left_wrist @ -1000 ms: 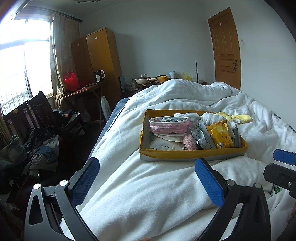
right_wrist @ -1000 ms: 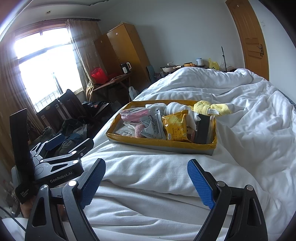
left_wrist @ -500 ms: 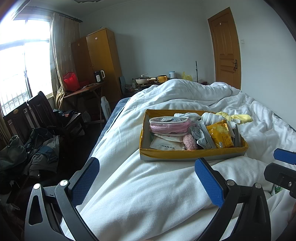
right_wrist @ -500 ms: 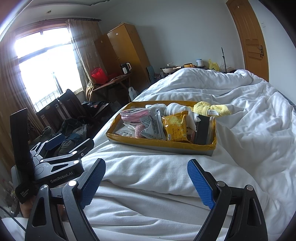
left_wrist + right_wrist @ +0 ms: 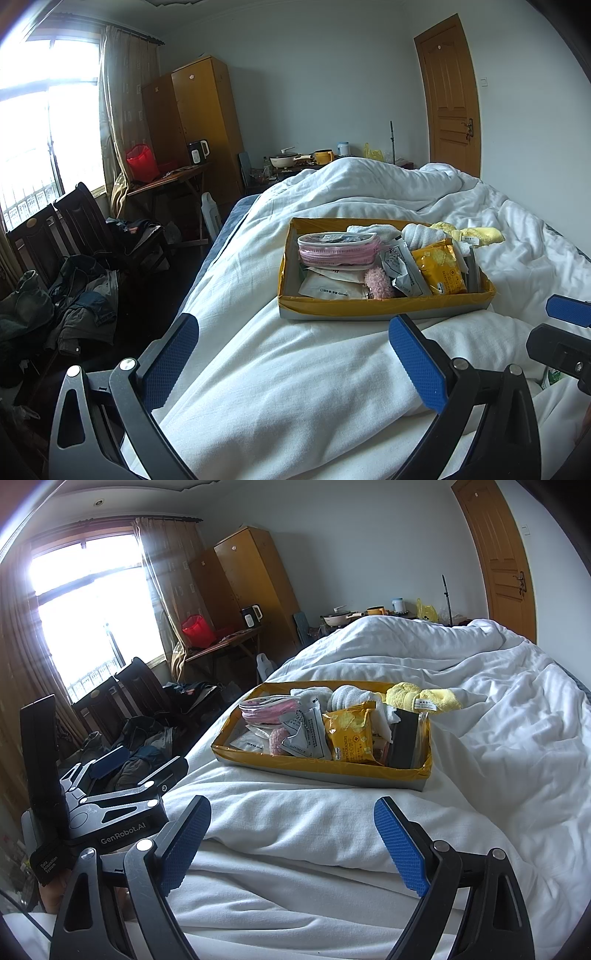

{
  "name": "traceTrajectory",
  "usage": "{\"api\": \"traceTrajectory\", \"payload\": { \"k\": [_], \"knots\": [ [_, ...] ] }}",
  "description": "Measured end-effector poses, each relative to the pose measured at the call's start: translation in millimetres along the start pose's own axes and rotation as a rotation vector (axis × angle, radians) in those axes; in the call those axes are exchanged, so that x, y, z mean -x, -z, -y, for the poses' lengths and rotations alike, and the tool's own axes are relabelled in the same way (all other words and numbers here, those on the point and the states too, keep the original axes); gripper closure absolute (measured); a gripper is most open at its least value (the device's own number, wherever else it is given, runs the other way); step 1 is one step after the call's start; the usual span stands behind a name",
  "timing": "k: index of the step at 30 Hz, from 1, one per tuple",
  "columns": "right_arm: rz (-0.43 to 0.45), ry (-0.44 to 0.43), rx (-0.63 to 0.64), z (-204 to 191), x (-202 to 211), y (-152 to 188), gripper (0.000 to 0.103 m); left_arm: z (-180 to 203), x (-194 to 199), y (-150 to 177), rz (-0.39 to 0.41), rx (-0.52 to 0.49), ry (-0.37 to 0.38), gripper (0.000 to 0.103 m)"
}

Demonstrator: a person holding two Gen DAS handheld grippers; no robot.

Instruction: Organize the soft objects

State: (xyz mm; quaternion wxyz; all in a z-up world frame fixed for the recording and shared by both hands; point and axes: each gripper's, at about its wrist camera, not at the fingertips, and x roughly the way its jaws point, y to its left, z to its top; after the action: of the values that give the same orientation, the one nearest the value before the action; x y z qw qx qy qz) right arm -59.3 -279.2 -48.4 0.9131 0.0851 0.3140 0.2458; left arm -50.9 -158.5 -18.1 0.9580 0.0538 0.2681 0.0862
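A shallow yellow-lined box (image 5: 384, 303) (image 5: 325, 770) sits on the white duvet ahead of both grippers. It holds a pink-edged clear pouch (image 5: 338, 251) (image 5: 266, 709), a pink fluffy item (image 5: 378, 283) (image 5: 277, 740), rolled white towels (image 5: 421, 232) (image 5: 349, 696), a yellow snack packet (image 5: 439, 271) (image 5: 351, 734) and white packets. A yellow soft cloth (image 5: 476, 234) (image 5: 424, 698) hangs over the box's far right corner. My left gripper (image 5: 291, 363) is open and empty, short of the box. My right gripper (image 5: 291, 843) is open and empty too.
The rumpled white duvet (image 5: 369, 369) (image 5: 498, 738) covers the bed. Left of the bed are dark chairs heaped with clothes (image 5: 81, 291) (image 5: 147, 746). A side table with a red bucket (image 5: 142, 162) and a wooden wardrobe (image 5: 199, 125) stand behind. A door (image 5: 450, 99) is at far right.
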Motion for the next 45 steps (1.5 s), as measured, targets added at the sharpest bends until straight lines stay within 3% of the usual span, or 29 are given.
{"api": "traceTrajectory", "payload": {
  "k": [45],
  "knots": [
    [0.031,0.011,0.021,4.2,3.6,-8.2,0.01,-3.3,8.1,1.3,0.033,-0.007,-0.021,0.0]
  ]
}}
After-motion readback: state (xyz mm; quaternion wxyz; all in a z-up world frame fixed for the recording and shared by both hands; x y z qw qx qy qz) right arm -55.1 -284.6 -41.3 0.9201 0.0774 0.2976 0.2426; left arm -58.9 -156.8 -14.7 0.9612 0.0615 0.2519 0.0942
